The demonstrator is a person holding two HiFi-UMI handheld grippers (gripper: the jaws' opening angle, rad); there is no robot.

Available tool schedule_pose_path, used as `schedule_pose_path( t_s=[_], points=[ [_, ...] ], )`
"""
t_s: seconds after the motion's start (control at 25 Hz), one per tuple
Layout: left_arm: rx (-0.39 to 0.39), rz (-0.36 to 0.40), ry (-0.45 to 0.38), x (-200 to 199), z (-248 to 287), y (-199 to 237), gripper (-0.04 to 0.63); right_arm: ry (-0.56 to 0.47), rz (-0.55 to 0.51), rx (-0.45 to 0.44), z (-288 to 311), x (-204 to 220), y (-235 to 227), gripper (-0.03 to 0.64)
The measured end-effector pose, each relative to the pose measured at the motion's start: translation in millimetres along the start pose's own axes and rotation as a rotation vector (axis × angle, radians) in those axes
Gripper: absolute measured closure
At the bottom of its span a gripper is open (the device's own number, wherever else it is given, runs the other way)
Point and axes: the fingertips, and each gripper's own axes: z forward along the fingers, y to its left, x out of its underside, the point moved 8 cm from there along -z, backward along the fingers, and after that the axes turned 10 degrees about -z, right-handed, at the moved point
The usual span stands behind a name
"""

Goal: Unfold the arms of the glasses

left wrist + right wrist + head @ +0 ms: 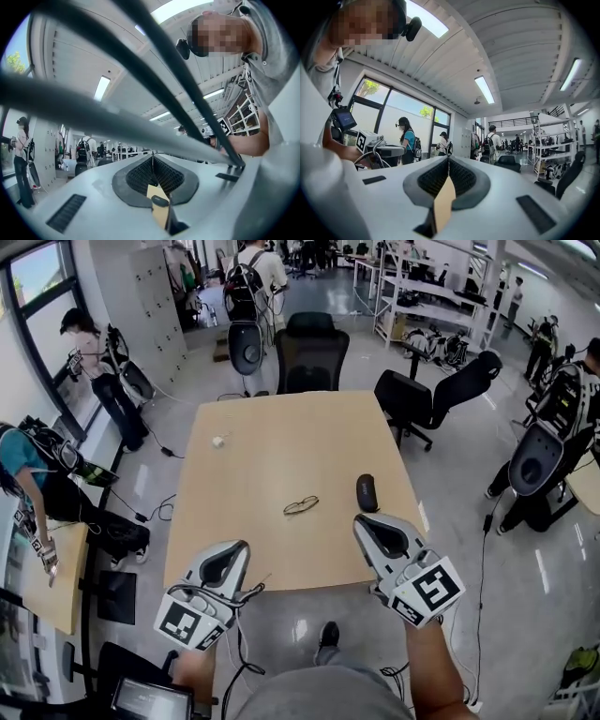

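Left claw [239,549] and right claw [364,521] both pinched shut, empty. Glasses [301,505] on the tabletop [253,446] ahead, between them, lying crosswise to us; we reckon the right claw's slightly nearer.

we see a pale wood-look rectangular table top [281,442], smooth and matt. the thin dark-framed glasses [301,505] look like fine wire, too small to be sure. the small black oval case [367,491] looks matt. the left gripper [241,547] and right gripper [362,521] have smooth pale grey plastic shells, faintly sheened, with black ribbed pads [461,177]. the grey floor [469,549] is glossy.
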Motion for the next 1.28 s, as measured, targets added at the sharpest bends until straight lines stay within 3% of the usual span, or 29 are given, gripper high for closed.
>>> schedule_pose_path(
  t_s=[0.48,0.72,1.28],
  points=[
    [-0.041,0.016,0.017,8,113,18,0.586,-0.014,0.002,-0.077,41,20,-107,0.607],
    [-0.078,0.011,0.023,14,131,35,0.587,-0.017,0.008,-0.104,60,28,-128,0.607],
    [-0.076,-0.028,0.020,38,174,94,0.586,0.043,0.014,-0.107,116,58,-160,0.607]
  ],
)
